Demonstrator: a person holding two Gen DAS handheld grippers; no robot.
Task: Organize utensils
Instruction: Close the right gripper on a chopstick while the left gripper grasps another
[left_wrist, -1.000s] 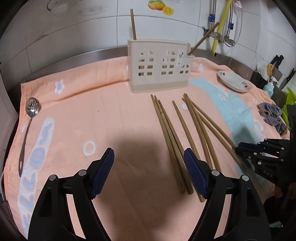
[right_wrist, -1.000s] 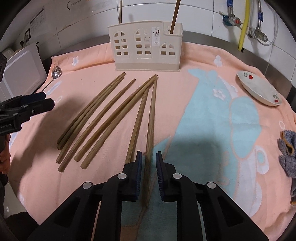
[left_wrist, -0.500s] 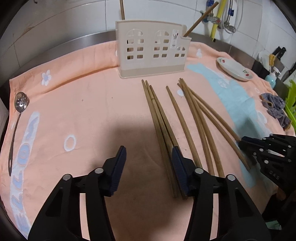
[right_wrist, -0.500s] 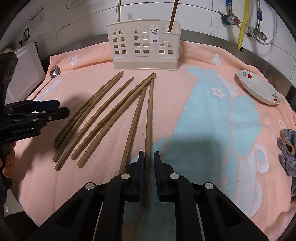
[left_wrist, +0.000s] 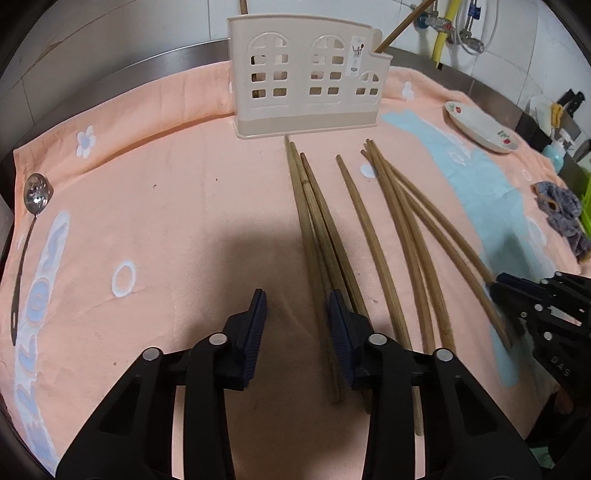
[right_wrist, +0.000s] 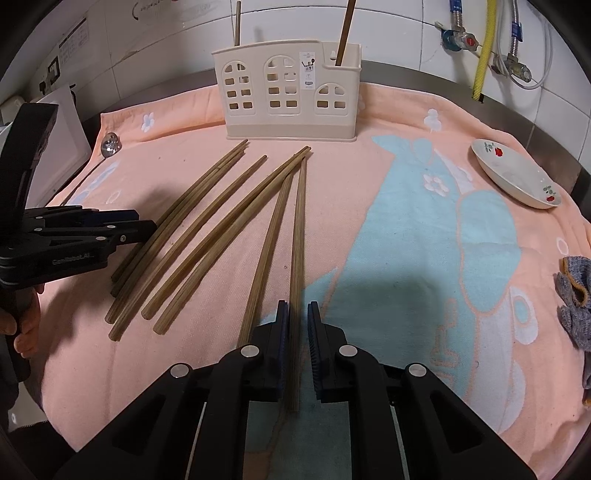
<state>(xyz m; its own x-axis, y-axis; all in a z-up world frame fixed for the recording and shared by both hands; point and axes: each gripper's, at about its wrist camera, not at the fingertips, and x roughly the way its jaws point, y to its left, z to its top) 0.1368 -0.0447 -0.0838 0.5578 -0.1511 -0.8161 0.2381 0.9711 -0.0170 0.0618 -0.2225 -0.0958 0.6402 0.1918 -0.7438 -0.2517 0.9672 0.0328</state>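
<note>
Several wooden chopsticks (left_wrist: 373, 229) lie fanned on the peach towel (left_wrist: 166, 192) in front of the beige utensil holder (left_wrist: 306, 92). Two more chopsticks (right_wrist: 345, 33) stand in the holder (right_wrist: 288, 99). My left gripper (left_wrist: 295, 325) hangs low over the near end of the leftmost chopstick (left_wrist: 304, 206). Its jaws are closing, with that chopstick just inside the right pad and a wide gap to the left pad. My right gripper (right_wrist: 297, 332) is shut on the near end of the rightmost chopstick (right_wrist: 299, 221), which still lies on the towel.
A slotted metal spoon (left_wrist: 35, 192) lies at the towel's left edge. A white flowered plate (right_wrist: 513, 177) sits at the back right, and a grey cloth (right_wrist: 572, 291) lies at the right edge. Tiled wall, hoses and taps stand behind the holder.
My left gripper has come forward and down onto the leftmost chopsticks, and its jaws have narrowed a lot. The right gripper has stayed put, its jaws drawing slightly tighter on its chopstick.
</note>
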